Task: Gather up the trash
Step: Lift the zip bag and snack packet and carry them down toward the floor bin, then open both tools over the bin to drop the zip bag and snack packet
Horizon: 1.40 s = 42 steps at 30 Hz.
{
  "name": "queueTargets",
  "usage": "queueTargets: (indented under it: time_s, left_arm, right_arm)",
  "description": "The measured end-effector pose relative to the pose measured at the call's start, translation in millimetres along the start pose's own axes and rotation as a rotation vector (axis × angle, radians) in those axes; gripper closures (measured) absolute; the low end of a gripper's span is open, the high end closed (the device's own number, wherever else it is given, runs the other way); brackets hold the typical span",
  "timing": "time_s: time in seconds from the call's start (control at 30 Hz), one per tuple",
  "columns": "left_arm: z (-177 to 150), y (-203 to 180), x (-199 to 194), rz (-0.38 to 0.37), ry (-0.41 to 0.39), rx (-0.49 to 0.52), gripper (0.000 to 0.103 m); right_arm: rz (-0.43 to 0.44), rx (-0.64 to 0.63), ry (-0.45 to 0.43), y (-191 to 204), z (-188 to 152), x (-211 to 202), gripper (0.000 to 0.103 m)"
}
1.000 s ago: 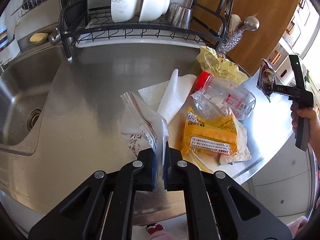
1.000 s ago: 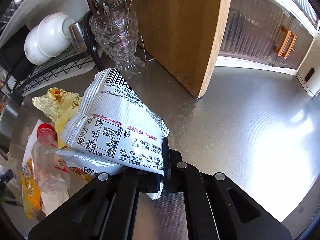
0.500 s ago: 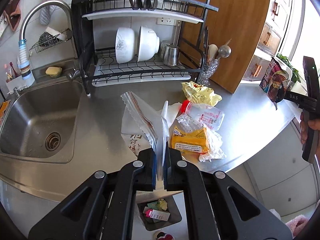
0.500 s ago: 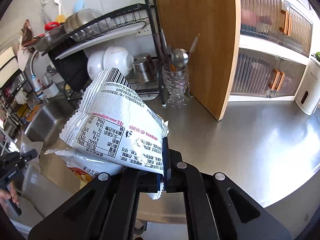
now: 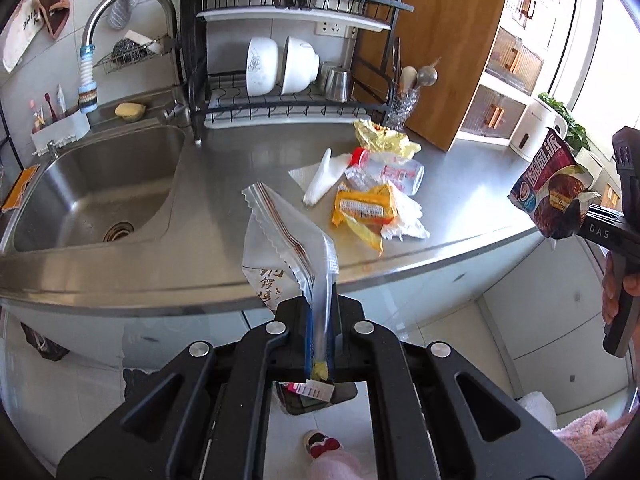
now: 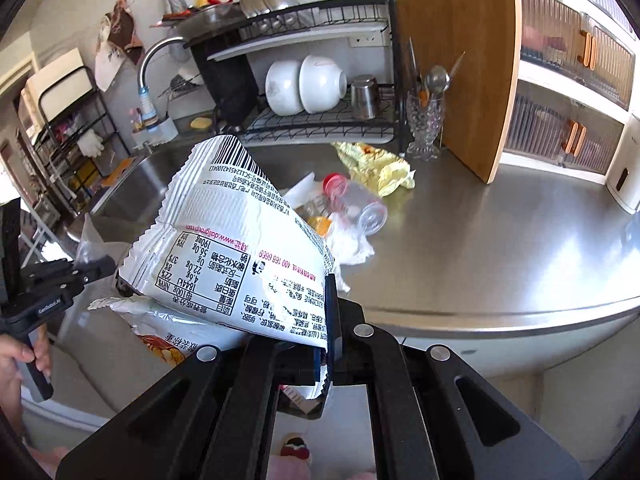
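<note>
While trash lies on the counter point(image 5: 460, 216), left claw point(image 5: 320, 332) pinches clear wrapper point(image 5: 288, 248); right claw point(image 6: 326, 344) pinches snack packet point(image 6: 232, 240).

Both wrist views look steeply down from just off the surface's point(image 5: 460, 216) front edge, sharing the dish rack point(image 5: 288, 100) and litter pile point(image 6: 344, 216).

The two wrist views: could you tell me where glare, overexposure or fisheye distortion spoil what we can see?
Left wrist view: the window at the far right is blown out white, the steel counter edge bows under fisheye distortion, and the corners are vignetted black. Right wrist view: sunlight glares off the counter at right, while the white wrapper stays sharp, its print readable.
</note>
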State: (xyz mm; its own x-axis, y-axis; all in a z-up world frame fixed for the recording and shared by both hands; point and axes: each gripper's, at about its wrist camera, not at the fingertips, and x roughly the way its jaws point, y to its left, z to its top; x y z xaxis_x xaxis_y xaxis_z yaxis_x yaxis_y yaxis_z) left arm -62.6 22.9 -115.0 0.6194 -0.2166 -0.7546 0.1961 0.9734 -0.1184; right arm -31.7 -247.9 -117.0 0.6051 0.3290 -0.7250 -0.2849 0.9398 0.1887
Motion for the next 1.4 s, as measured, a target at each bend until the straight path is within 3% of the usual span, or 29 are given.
queueTargets:
  time_s: [0.37, 0.73, 1.07, 1.23, 1.4]
  left_arm:
    - [-92, 16, 68, -0.029, 0.218, -0.091, 0.1]
    - [-160, 32, 170, -0.043, 0.399, -0.138, 0.1]
    - [-191, 46, 279, -0.095, 0.5, -0.154, 0.099]
    - [-208, 53, 329, -0.09, 0.566, -0.138, 0.098]
    - [-228, 58, 363, -0.078, 0.625, -0.115, 0.095]
  right_arm:
    - [0.037, 0.024, 0.256, 32, -94, 78, 0.1]
    - [0.065, 0.115, 0.502, 30, -176, 197, 0.1]
    - [0.089, 0.289, 0.694, 8, -245, 304, 0.1]
    - [0.107, 0.395, 0.764, 2, -269, 353, 0.1]
    - [0.081, 0.422, 0.829, -4, -288, 396, 0.096]
